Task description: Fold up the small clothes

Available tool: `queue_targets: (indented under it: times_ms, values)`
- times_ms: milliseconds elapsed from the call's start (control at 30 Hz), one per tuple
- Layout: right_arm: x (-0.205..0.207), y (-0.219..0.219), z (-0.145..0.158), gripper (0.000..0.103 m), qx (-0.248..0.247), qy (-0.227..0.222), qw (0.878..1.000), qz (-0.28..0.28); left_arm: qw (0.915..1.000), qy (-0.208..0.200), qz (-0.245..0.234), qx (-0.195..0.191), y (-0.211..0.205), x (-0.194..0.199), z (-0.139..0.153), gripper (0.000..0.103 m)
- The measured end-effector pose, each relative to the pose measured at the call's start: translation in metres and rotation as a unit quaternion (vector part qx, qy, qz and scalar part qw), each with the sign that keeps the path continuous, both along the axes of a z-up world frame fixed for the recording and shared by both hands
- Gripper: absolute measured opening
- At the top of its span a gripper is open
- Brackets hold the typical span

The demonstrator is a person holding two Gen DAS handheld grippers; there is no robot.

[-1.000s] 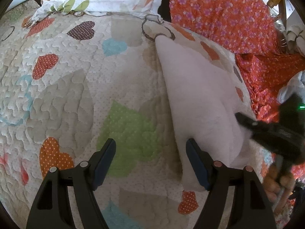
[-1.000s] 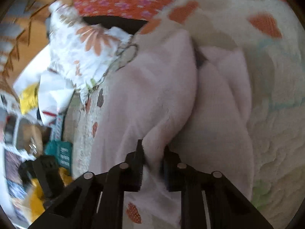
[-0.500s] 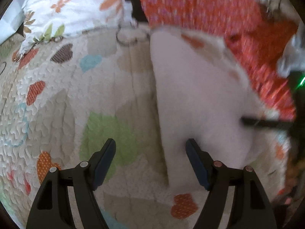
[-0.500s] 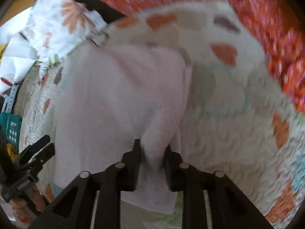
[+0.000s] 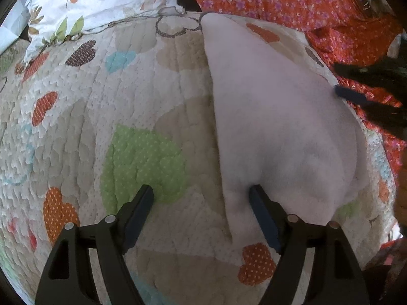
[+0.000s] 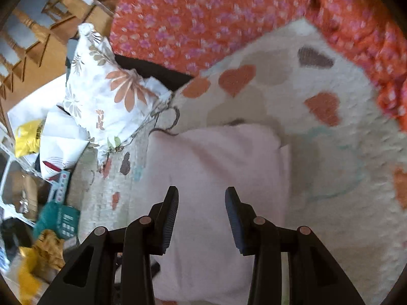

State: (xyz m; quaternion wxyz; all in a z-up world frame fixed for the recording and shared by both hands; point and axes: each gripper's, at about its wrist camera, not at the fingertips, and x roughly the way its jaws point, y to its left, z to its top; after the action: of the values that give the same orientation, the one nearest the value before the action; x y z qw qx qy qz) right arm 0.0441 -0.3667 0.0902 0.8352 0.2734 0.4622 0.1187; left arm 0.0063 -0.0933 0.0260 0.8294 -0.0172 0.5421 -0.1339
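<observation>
Heart-print quilt (image 5: 127, 101), pale folded cloth (image 6: 216, 167) on it, both claws open and empty, right one just widened, floral pillow (image 6: 106, 96)

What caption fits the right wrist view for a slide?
Right claw, open, above the folded pink cloth on the heart quilt.

- Garment (image 6: 216, 167): pale pink fleece, soft, matt.
- Quilt (image 5: 114, 117): stitched cotton, puckered, heart-printed.
- Pillow (image 6: 106, 96): smooth floral cloth.
- Blanket (image 6: 203, 15): orange flowered fabric.
- Left gripper (image 5: 201, 213): matt black plastic, blue ribbed pads.
- Chair (image 6: 51, 7): varnished wood.
</observation>
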Motion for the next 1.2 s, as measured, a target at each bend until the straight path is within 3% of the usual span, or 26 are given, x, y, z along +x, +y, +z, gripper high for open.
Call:
queue_targets:
  times_ms: [67, 133, 200, 267, 300, 500, 633, 800, 867, 1067, 1200]
  values:
    - [0.015, 0.000, -0.025, 0.045, 0.006, 0.044, 0.999, -0.001, 1.0000, 0.001, -0.001, -0.006, 0.002, -0.002, 0.001, 0.077]
    - [0.022, -0.005, -0.040, 0.043, -0.025, 0.069, 0.997, -0.023, 0.9998, 0.005, -0.001, -0.019, 0.008, -0.003, 0.005, 0.077]
    - [0.026, -0.005, -0.038, 0.043, -0.115, 0.068, 0.989, -0.062, 0.9995, 0.006, 0.005, -0.029, 0.015, -0.003, 0.007, 0.077]
    - [0.028, 0.006, -0.025, 0.047, -0.236, 0.056, 0.966, -0.089, 0.9990, 0.004, 0.015, -0.041, 0.026, -0.003, 0.011, 0.077]
    - [0.027, 0.010, -0.018, 0.047, -0.250, 0.037, 0.964, -0.087, 0.9989, 0.002, 0.021, -0.043, 0.031, -0.003, 0.013, 0.077]
    - [0.020, 0.058, 0.020, 0.047, -0.221, -0.067, 0.973, -0.025, 0.9980, -0.019, 0.051, -0.031, 0.061, -0.008, 0.021, 0.077]
    - [0.032, 0.098, 0.009, 0.045, -0.193, -0.059, 0.979, 0.031, 0.9977, -0.013, 0.060, -0.029, 0.076, -0.010, 0.018, 0.077]
    - [0.048, 0.133, -0.035, 0.046, -0.189, 0.001, 0.977, 0.096, 0.9976, -0.013, 0.063, -0.024, 0.086, -0.014, 0.019, 0.077]
    - [0.046, 0.136, -0.037, 0.046, -0.202, -0.006, 0.975, 0.096, 0.9976, -0.016, 0.064, -0.022, 0.087, -0.014, 0.020, 0.077]
    - [0.034, 0.123, -0.011, 0.046, -0.174, -0.048, 0.981, 0.067, 0.9972, -0.035, 0.066, -0.004, 0.086, -0.017, 0.027, 0.077]
    - [0.033, 0.138, -0.031, 0.046, -0.201, -0.012, 0.975, 0.099, 0.9965, -0.050, 0.065, 0.018, 0.083, -0.018, 0.029, 0.077]
